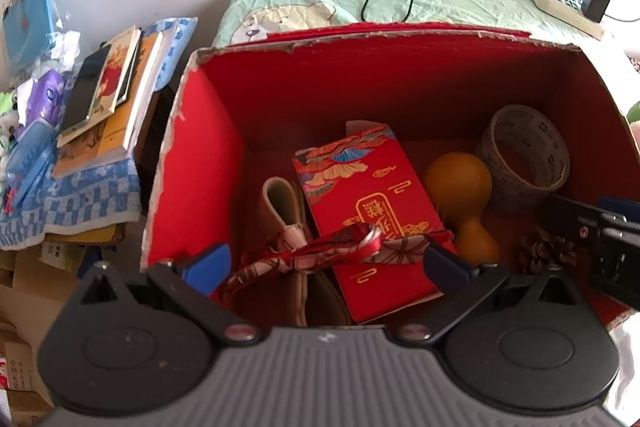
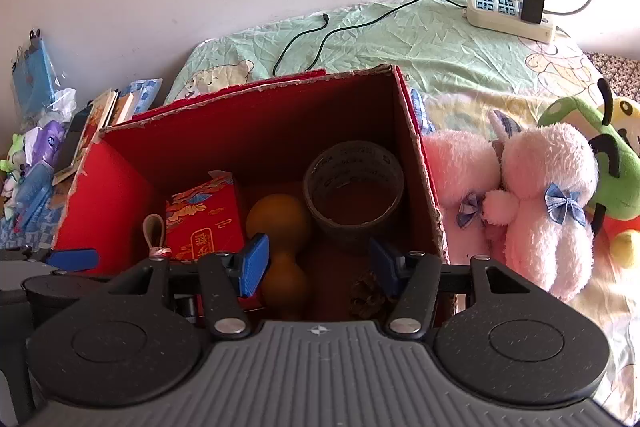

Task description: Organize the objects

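Observation:
A red cardboard box (image 1: 208,131) (image 2: 120,155) stands open on the bed. Inside lie a red decorated packet (image 1: 376,211) (image 2: 208,223), an orange gourd (image 1: 460,187) (image 2: 280,223), a tape roll (image 1: 524,155) (image 2: 352,183), a pine cone (image 1: 548,251) (image 2: 368,291), a beige strap (image 1: 284,203) (image 2: 154,227) and a red patterned ribbon (image 1: 320,251). My left gripper (image 1: 326,267) hangs open above the ribbon and packet, holding nothing. My right gripper (image 2: 320,263) is open over the box's near right part, above the gourd and pine cone; it also shows at the left wrist view's right edge (image 1: 600,239).
Books (image 1: 116,95) and a dark phone (image 1: 84,91) sit on a blue checked cloth (image 1: 80,199) left of the box. A pink plush toy (image 2: 532,195) and a green plush (image 2: 608,171) lie right of it. A power strip (image 2: 508,11) with a cable rests on the green bedsheet (image 2: 400,43).

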Tool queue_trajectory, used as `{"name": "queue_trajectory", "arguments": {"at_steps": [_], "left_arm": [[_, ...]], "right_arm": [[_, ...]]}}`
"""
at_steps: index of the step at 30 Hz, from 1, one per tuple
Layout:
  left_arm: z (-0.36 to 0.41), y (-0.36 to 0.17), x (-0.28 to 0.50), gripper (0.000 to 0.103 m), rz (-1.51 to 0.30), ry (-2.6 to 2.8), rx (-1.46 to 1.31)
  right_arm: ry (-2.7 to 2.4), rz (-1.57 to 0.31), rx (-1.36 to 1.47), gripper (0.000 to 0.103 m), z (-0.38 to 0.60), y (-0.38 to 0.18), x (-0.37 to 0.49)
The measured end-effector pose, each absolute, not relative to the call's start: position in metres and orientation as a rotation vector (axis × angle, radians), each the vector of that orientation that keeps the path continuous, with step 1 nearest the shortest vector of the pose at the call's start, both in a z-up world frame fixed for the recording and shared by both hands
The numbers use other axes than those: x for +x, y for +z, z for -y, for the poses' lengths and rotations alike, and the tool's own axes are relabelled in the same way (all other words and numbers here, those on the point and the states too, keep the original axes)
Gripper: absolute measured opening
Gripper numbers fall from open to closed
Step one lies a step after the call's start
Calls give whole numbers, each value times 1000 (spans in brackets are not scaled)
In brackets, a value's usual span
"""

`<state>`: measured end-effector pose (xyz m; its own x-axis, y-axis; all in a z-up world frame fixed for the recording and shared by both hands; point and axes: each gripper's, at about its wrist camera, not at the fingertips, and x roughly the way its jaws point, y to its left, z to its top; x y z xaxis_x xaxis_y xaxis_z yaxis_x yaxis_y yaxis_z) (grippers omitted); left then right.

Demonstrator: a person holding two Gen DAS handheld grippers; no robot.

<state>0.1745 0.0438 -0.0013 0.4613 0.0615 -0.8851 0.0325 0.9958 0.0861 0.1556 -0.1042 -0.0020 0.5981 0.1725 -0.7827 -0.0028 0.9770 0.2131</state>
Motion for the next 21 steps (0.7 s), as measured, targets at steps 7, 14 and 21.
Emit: {"name": "queue_trajectory", "arguments": {"at_steps": [7, 14, 21], "left_arm": [[-47, -2, 176, 102, -1080, 24, 85], [-49, -2, 175, 102, -1081, 12, 71], [-51, 6, 169, 100, -1038, 35, 75]], "right_arm": [[100, -922, 173, 59, 102, -3, 157], [102, -922, 170, 59, 102, -4, 158], [108, -922, 183, 59, 101, -3, 158]]}}
